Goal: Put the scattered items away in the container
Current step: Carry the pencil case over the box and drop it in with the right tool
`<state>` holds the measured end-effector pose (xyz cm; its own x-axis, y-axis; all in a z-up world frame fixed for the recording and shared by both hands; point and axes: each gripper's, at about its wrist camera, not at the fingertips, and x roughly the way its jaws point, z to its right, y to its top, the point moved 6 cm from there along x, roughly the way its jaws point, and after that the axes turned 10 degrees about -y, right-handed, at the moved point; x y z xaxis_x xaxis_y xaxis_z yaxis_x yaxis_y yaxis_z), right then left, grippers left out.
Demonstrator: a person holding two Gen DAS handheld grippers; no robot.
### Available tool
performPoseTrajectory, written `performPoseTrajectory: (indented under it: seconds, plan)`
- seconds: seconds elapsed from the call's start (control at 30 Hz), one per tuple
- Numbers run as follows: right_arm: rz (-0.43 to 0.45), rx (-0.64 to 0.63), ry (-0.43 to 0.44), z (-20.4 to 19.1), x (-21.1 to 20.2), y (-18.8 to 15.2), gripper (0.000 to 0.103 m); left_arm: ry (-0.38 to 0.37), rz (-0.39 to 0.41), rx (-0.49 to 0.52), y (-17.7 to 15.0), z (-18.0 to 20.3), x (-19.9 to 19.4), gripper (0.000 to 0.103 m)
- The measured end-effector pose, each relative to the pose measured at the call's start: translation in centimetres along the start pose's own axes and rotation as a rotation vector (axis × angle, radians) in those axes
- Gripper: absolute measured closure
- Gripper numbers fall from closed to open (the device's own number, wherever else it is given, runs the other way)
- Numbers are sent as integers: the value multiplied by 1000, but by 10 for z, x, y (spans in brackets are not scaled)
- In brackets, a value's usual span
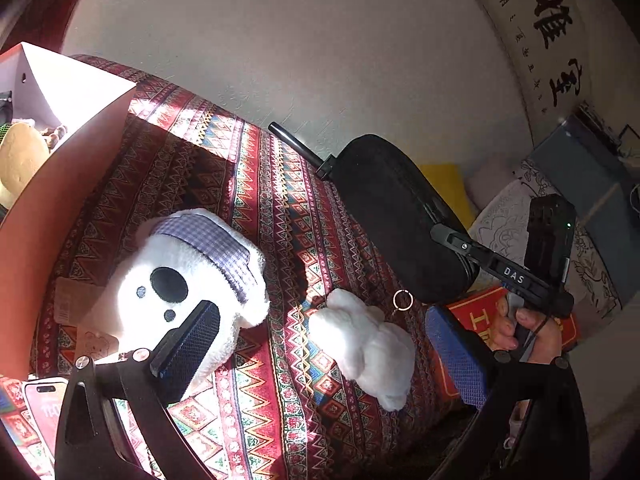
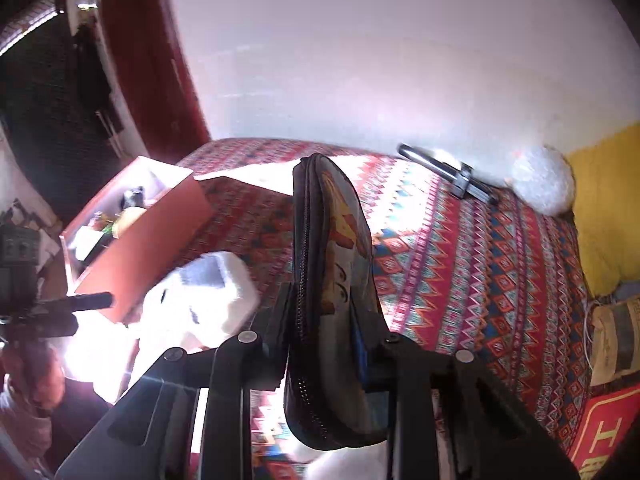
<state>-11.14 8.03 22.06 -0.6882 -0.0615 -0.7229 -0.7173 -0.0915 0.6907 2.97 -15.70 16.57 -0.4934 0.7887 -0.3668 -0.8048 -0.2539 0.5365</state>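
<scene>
Now: plush toys (image 1: 192, 280) 2 (white) | pouch (image 2: 332, 280) 1 | box (image 2: 140, 232) 1

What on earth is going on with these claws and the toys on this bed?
A person is tidying scattered things into the orange box. The right claw is shut on a black zippered pouch, held above the patterned blanket. The left claw is open over a white plush toy, not gripping it. A smaller white plush also lies loose.

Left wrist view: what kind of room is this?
Likely a lived-in home room, bedroom or sitting room: patterned woven cloth over the surface, calligraphy scroll on the wall, plush toy and floral bedding nearby.
</scene>
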Motion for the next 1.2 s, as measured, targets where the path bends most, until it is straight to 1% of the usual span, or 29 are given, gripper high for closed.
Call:
performPoseTrajectory:
  seconds: [0.07,0.1,0.17,0.2,0.27,0.33,0.37,0.47,0.53,0.6,0.63,0.67,0.7,0.73,0.77,0.8,0.83,0.9,0.97,1.07,1.13,1.2]
  plan:
    - [41,-57,63,-50,-26,15,80,-34,61,-20,9,1,-25,0]
    - [58,-90,87,-74,-36,22,80,-28,102,-23,14,0,-40,0]
    - [90,-143,132,-122,-54,34,80,65,226,7,24,-4,-78,0]
    - [108,-164,155,-145,-61,41,80,124,296,33,30,-6,-98,0]
    - [142,-195,209,-189,-71,58,80,261,413,80,38,-9,-137,0]
    - [182,-223,270,-228,-77,75,80,372,505,105,45,-15,-171,0]
    - [202,-235,295,-249,-81,83,81,405,539,114,48,-19,-186,0]
    - [250,-276,343,-309,-79,106,81,506,600,115,54,-38,-225,0]
    - [279,-296,341,-344,-69,122,82,548,619,107,57,-53,-244,0]
    - [317,-310,283,-370,-53,136,81,584,622,90,59,-69,-256,0]
    - [329,-325,243,-383,-43,140,79,595,620,82,59,-76,-260,0]
    - [339,-347,201,-394,-33,145,73,603,617,75,60,-82,-263,0]
    - [373,-360,157,-404,-30,148,68,612,612,69,60,-89,-263,0]
    - [424,-365,110,-411,-30,150,45,622,605,64,60,-94,-264,0]
    - [475,-359,75,-415,-33,150,20,631,596,61,60,-98,-264,0]
    - [513,-347,65,-417,-39,148,16,635,589,62,61,-100,-265,0]
    - [521,-339,82,-417,-43,146,16,641,584,63,60,-101,-263,0]
    - [494,-322,118,-413,-47,139,16,649,568,69,59,-104,-260,0]
    - [467,-303,133,-402,-51,130,16,657,554,78,57,-105,-257,0]
    - [449,-246,140,-368,-63,118,16,682,534,101,54,-102,-249,0]
    - [451,-158,144,-334,-72,111,14,698,523,124,53,-96,-242,0]
    - [448,-47,153,-293,-83,100,9,720,515,157,48,-87,-233,0]
